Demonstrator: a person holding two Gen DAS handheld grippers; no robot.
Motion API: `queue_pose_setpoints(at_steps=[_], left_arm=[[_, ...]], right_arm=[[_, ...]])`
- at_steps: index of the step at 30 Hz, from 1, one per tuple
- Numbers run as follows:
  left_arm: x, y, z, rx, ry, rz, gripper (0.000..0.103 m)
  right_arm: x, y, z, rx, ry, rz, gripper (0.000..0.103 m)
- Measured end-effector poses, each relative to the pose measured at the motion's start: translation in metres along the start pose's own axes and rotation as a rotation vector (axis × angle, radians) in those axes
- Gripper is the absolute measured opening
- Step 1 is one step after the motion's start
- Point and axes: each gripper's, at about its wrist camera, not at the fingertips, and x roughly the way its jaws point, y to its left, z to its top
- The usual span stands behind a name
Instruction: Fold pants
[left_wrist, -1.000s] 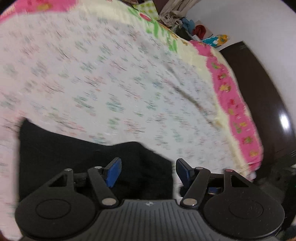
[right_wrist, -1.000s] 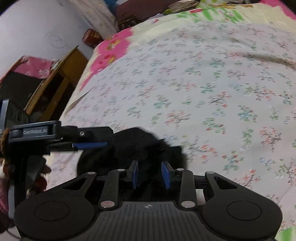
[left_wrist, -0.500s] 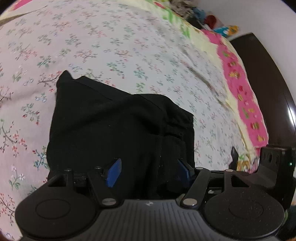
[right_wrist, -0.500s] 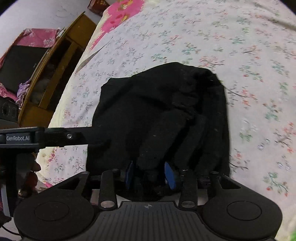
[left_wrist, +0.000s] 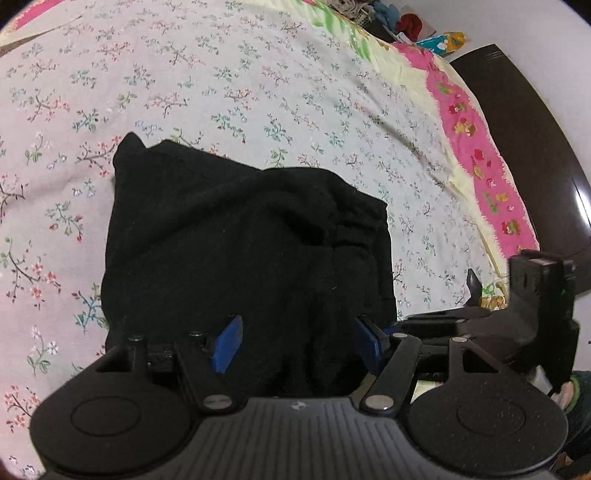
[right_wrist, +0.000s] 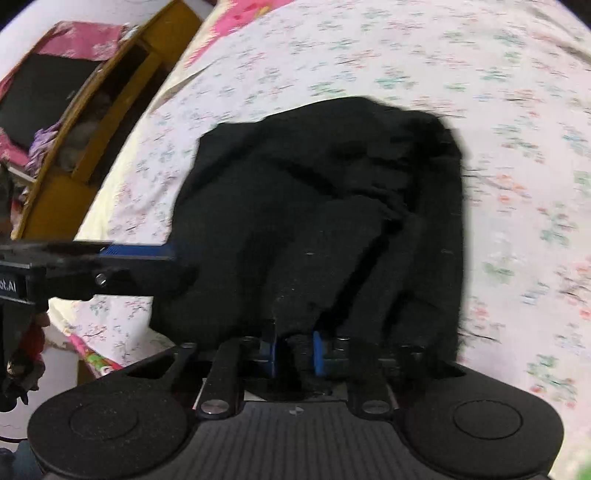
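Note:
The black pants (left_wrist: 240, 240) lie in a folded bundle on the floral bedsheet (left_wrist: 258, 92). My left gripper (left_wrist: 299, 343) is open, its blue pads wide apart over the near edge of the bundle. My right gripper (right_wrist: 295, 350) is shut on a fold of the black pants (right_wrist: 332, 221) at their near edge. The right gripper also shows at the right of the left wrist view (left_wrist: 517, 314), and a left finger with a blue pad (right_wrist: 136, 253) reaches in from the left of the right wrist view.
The bedsheet's pink and yellow border (left_wrist: 476, 147) runs along the right edge, by a dark headboard (left_wrist: 535, 129). A wooden shelf unit (right_wrist: 92, 122) stands beside the bed at the left. Clutter (left_wrist: 406, 22) sits at the far end.
Both grippers have lowered and drawn the pants into a compact folded bundle that now fills the views. The right gripper stays shut on the fabric; the left stays open.

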Motion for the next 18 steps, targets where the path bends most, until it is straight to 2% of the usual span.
queue_pose_setpoints(at_steps=[5, 9, 12, 13, 16, 18], left_arm=[[0.014, -0.008, -0.001, 0.059, 0.009, 0.002, 0.073], [0.039, -0.004, -0.004, 0.118, 0.037, 0.062, 0.073], [0.047, 0.004, -0.004, 0.099, 0.081, 0.078, 0.073], [0.043, 0.004, -0.003, 0.1, 0.075, 0.071, 0.073], [0.026, -0.003, 0.003, 0.14, 0.026, 0.066, 0.073], [0.016, -0.008, 0.012, 0.164, -0.026, 0.056, 0.073]], right_arm=[[-0.023, -0.012, -0.005, 0.016, -0.028, -0.068, 0.002], [0.001, -0.021, -0.009, 0.073, 0.0, -0.12, 0.004], [0.01, -0.019, -0.008, 0.09, 0.023, -0.122, 0.007], [0.005, -0.016, -0.007, 0.078, 0.014, -0.119, 0.008], [-0.027, -0.006, -0.006, 0.053, -0.054, -0.162, 0.021], [-0.052, 0.003, -0.002, 0.008, -0.134, -0.193, 0.022]])
